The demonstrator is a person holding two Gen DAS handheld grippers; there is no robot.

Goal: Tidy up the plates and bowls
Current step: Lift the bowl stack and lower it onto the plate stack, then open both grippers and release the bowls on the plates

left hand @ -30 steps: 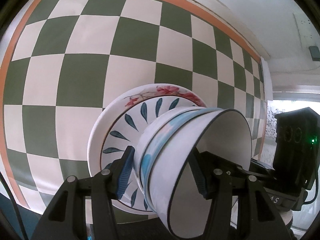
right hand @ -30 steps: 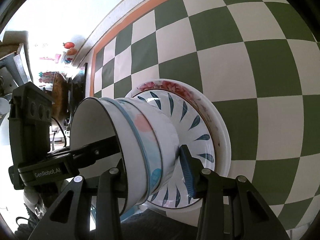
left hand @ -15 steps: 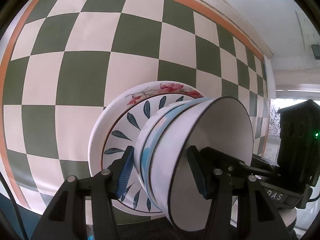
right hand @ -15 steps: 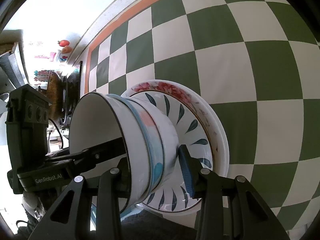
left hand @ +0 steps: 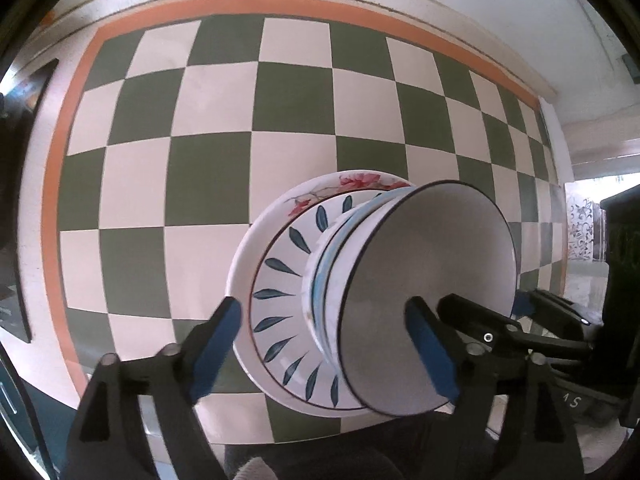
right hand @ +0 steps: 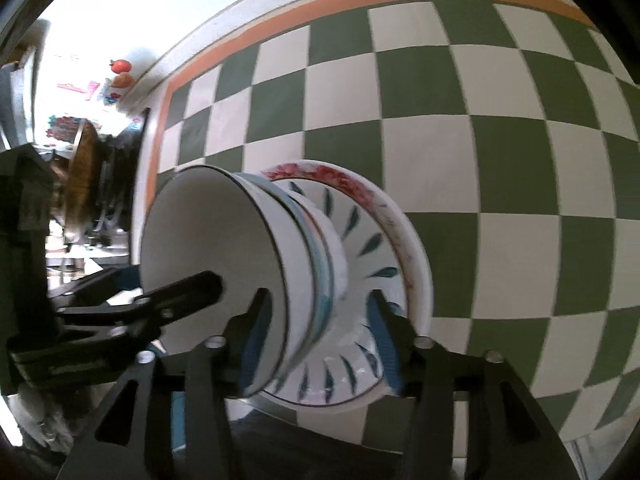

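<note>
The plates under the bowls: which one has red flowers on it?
The bottom plate, the bigger one lying on the checkered cloth. Red flowers show on its rim. The smaller plate on top of it has dark blue leaves instead.

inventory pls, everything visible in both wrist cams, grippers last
floral plate: 1, white with red flowers on the rim, bottom of the stack on the cloth.
leaf plate: 1, white with dark blue leaf marks, on the floral plate.
bowls: a nested stack, white, top one dark-rimmed, one blue-banded; exact count unclear; on the leaf plate.
checkered cloth: 1, green and cream squares, orange border, under the stack.
red and orange round things: 2, far off in the right wrist view, too small to identify.
left gripper: black, blue pads, jaws just opened, either side of the stack, not pressing.
right gripper: black, blue pads, jaws just opened, bowls between them.
</note>
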